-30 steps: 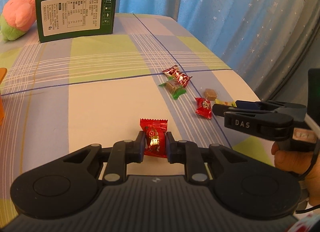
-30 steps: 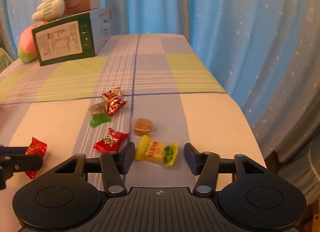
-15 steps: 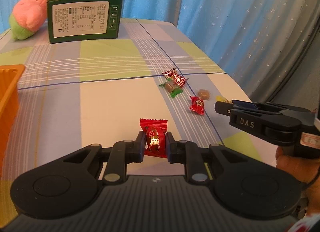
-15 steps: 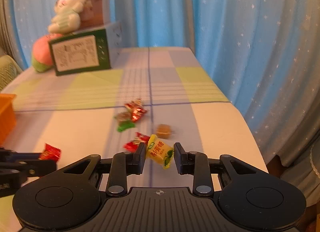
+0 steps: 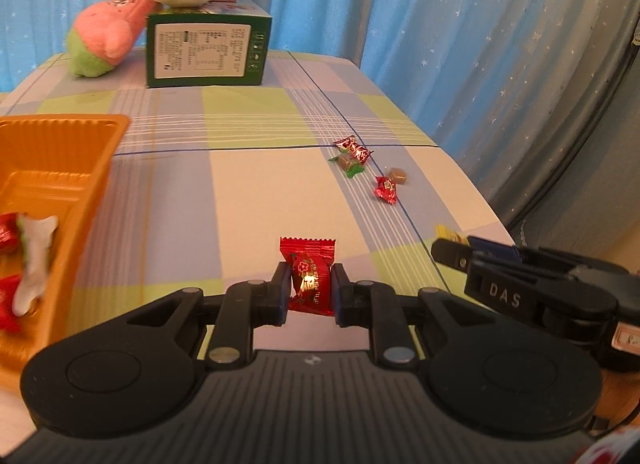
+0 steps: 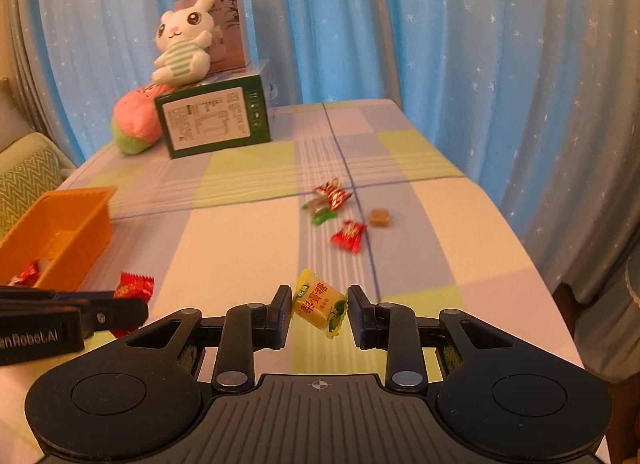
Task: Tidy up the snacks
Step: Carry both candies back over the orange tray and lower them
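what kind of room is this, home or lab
Probably a home room: star-print blue curtains, a plush rabbit on a green box, and a checked tablecloth with wrapped candies.

This looks like a room in a home. Long blue curtains with little white stars [image 6: 460, 43] hang all around. The surface wears a soft checked cloth in green, purple and cream [image 6: 248, 248]. A white plush bunny in a striped shirt [image 6: 182, 47] sits on a green cardboard box [image 6: 214, 119], beside a pink and green plush toy [image 6: 134, 125].
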